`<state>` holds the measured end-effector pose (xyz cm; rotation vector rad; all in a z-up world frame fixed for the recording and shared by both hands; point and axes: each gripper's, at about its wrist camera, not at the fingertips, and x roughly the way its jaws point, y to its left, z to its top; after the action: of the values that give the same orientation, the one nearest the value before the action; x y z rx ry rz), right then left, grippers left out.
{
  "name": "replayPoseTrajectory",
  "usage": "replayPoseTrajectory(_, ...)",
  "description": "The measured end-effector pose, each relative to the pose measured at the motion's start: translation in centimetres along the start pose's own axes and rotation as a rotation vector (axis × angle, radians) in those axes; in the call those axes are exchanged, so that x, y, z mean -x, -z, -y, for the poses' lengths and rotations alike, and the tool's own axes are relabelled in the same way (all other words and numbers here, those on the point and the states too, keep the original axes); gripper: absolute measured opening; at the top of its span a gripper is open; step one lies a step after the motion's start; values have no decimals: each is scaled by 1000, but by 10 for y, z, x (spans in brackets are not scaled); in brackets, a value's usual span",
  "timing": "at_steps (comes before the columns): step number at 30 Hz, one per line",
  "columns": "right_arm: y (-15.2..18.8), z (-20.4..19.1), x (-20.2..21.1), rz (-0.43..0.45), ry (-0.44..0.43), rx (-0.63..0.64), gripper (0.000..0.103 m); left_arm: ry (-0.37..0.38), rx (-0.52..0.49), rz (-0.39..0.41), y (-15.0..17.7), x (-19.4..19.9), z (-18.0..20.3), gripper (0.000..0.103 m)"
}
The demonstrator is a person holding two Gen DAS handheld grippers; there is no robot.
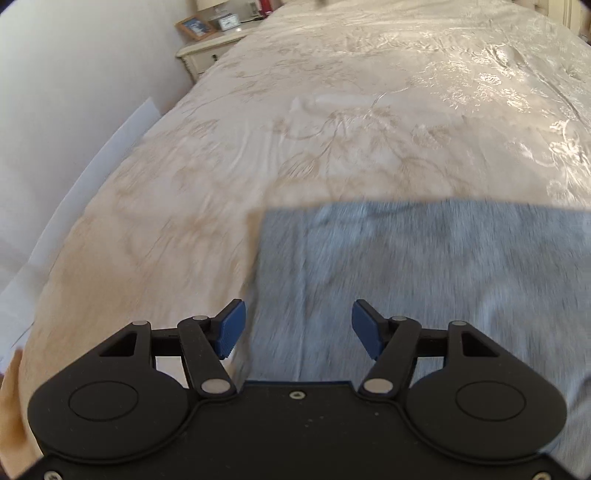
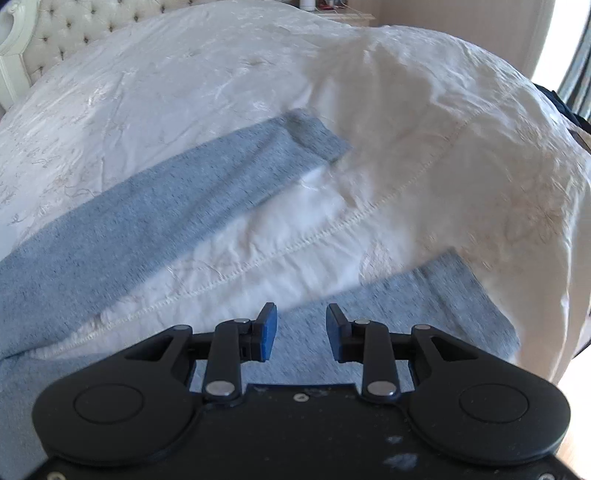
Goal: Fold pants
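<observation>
- My left gripper [image 1: 297,328]: blue pads spread wide, nothing between them, above the straight-edged end of the heather-grey knit pants [image 1: 424,277].
- My right gripper [image 2: 301,330]: jaws parted, pinching nothing, over one grey leg.
- Pants in the right view [image 2: 166,206]: two legs splayed apart, a strip of cover showing between them.
- Cream floral-embroidered bedspread [image 1: 332,129]: under everything, rumpled near the leg cuffs.
- Cream bedside cabinet [image 1: 207,55] with wooden picture frame [image 1: 194,26]: far off, left view.
- Tufted pale headboard [image 2: 74,26]: far edge, right view.
</observation>
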<state>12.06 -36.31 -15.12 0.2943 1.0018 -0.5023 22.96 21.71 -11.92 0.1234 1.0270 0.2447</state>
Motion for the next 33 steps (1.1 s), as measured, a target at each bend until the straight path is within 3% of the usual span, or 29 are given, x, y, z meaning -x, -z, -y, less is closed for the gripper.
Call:
replayPoseTrajectory(7, 55, 75, -2, -78, 26, -139, 31, -61, 88, -89, 95, 53, -9, 68)
replayPoseTrajectory(12, 80, 115, -10, -103, -5, -231, 32, -85, 152, -140, 135, 80, 0, 67)
replayPoseTrajectory(24, 90, 183, -37, -55, -140, -587, 35, -85, 179, -109, 158, 124, 26, 68)
replayPoseTrajectory(30, 73, 196, -56, -76, -187, -652, 36, -62, 220, -135, 164, 121, 30, 68)
replayPoseTrajectory(33, 68, 197, -55, -76, -199, -649, 25, -50, 250, -157, 168, 113, 28, 68)
